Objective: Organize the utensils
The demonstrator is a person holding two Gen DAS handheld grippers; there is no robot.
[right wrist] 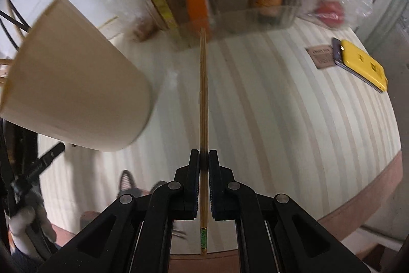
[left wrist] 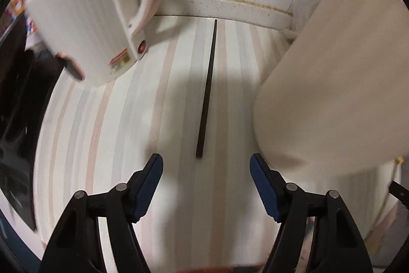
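A dark chopstick [left wrist: 207,88] lies on the striped table [left wrist: 107,134], pointing away from me. My left gripper [left wrist: 206,165] is open and empty, its jaws on either side of the chopstick's near end. A beige cup [left wrist: 332,83] stands close to its right; it also shows in the right wrist view [right wrist: 76,83] at the left. My right gripper [right wrist: 203,157] is shut on a pair of bamboo chopsticks [right wrist: 203,94], held above the table to the right of the cup and pointing forward.
A white electric kettle [left wrist: 84,24] stands at the far left. A clear tray [right wrist: 255,17] with packets, a jar and a tin sits at the back. A yellow phone [right wrist: 363,63] and a card [right wrist: 320,56] lie at the right. The table's edge [right wrist: 358,204] curves nearby.
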